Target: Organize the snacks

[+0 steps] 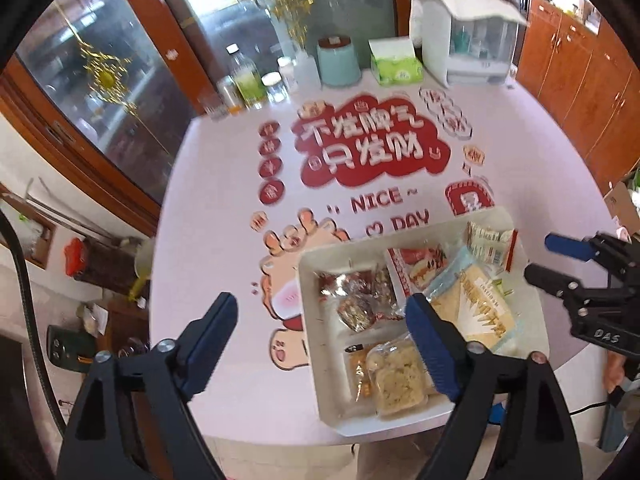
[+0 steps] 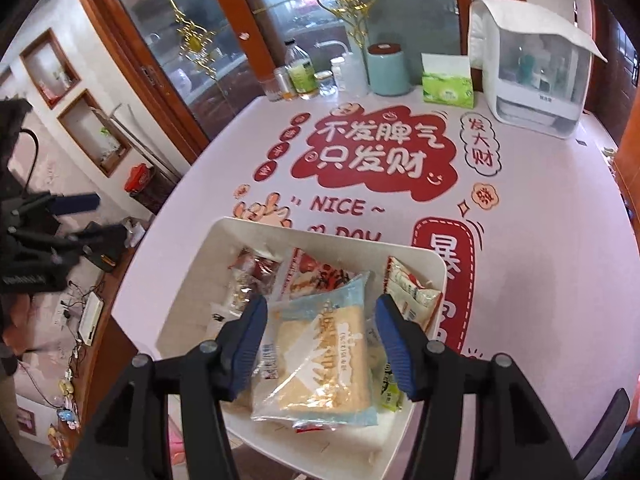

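Note:
A white tray [image 1: 310, 280] [image 2: 192, 280] near the table's front edge holds several wrapped snacks. A pale blue packet with a yellow cake [image 1: 476, 308] [image 2: 320, 364] lies on top. Beside it are a red-brown clear packet [image 1: 360, 300] [image 2: 256, 272], a red packet [image 1: 416, 264] [image 2: 320, 276], a white packet [image 1: 490, 246] [image 2: 408, 288] and a crumbly biscuit packet [image 1: 400, 376]. My left gripper [image 1: 320, 332] is open above the tray's left edge. My right gripper [image 2: 322, 348] is open, its fingers either side of the blue packet; it also shows in the left wrist view [image 1: 560, 260].
The table [image 1: 224, 184] [image 2: 552, 240] has a pink cloth with red lettering. At the back stand bottles and jars [image 1: 248, 84] [image 2: 300, 72], a teal canister [image 1: 339, 62] [image 2: 387, 68], a green tissue box [image 1: 396, 66] [image 2: 448, 88] and a white appliance [image 1: 468, 36] [image 2: 532, 68]. Glass doors lie behind.

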Demonstrator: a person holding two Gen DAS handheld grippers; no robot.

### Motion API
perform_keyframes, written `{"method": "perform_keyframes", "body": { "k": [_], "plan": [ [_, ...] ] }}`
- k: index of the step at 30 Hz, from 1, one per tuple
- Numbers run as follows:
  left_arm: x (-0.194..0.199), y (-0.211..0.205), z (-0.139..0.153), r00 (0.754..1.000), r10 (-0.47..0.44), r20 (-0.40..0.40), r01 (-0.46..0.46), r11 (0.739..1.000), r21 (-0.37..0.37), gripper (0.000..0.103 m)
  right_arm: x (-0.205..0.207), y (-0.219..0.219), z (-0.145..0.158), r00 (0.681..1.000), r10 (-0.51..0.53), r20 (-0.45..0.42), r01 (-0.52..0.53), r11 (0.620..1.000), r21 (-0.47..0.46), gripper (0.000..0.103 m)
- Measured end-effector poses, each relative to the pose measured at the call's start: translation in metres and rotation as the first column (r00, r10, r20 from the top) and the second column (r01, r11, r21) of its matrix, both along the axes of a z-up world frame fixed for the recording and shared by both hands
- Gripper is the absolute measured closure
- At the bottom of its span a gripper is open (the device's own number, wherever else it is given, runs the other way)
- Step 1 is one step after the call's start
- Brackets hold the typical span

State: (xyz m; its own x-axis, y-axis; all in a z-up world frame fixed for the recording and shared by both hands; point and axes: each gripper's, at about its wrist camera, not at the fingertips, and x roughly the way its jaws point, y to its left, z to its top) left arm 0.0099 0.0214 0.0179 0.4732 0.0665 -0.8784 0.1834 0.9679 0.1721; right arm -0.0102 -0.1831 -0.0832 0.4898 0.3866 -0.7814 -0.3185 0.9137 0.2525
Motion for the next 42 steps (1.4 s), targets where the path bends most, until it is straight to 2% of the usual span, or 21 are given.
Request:
{"method": "perform_keyframes", "body": {
  "k": [3, 6, 10, 13, 16, 22, 28, 32, 38, 42],
  "plan": [
    [-0.014, 0.001, 0.02, 0.999, -0.005, 0.043, 0.006, 0.999, -0.033, 0.011, -0.009, 0.001, 0.01, 1.0, 0.001, 0.018, -0.002, 0.999, 0.033, 0.046],
    [-0.027, -0.005, 0.022, 0.997, -0.017, 0.069, 0.023, 0.997, -0.076, 0.011, -0.02, 0.004, 0.021, 0.999, -0.006, 0.044, 0.004, 0.999, 0.051, 0.046],
    [-0.045, -0.014, 0.01, 0.994, -0.012, 0.106, 0.031, 0.983, -0.181, 0.011, -0.039, 0.01, 0.036, 0.995, -0.029, 0.09, 0.023, 0.997, 0.072, 0.046],
    [-0.056, -0.02, -0.003, 0.987, 0.017, 0.157, 0.016, 0.978, -0.209, 0.011, -0.052, 0.015, 0.044, 0.988, -0.073, 0.135, 0.066, 0.996, 0.054, 0.044],
    [-0.061, -0.023, -0.015, 0.986, 0.044, 0.164, -0.005, 0.973, -0.23, 0.011, -0.062, 0.019, 0.049, 0.98, -0.122, 0.16, 0.116, 0.992, 0.043, 0.038],
    [-0.071, -0.026, -0.037, 0.984, 0.079, 0.162, -0.04, 0.972, -0.231, 0.011, -0.075, 0.024, 0.048, 0.962, -0.216, 0.165, 0.218, 0.976, 0.01, 0.037],
    [-0.081, -0.026, -0.046, 0.984, 0.11, 0.143, -0.078, 0.974, -0.213, 0.011, -0.091, 0.028, 0.038, 0.946, -0.286, 0.155, 0.293, 0.956, -0.025, 0.036],
    [-0.087, -0.025, -0.044, 0.982, 0.11, 0.155, -0.077, 0.976, -0.201, 0.011, -0.1, 0.03, 0.034, 0.939, -0.312, 0.146, 0.323, 0.945, -0.057, 0.036],
    [-0.092, -0.029, -0.04, 0.979, 0.098, 0.176, -0.062, 0.978, -0.201, 0.011, -0.114, 0.03, 0.043, 0.915, -0.349, 0.203, 0.369, 0.927, -0.071, 0.036],
    [-0.093, -0.03, -0.036, 0.977, 0.1, 0.19, -0.06, 0.976, -0.207, 0.011, -0.115, 0.028, 0.045, 0.912, -0.352, 0.21, 0.374, 0.925, -0.071, 0.036]
  ]
}}
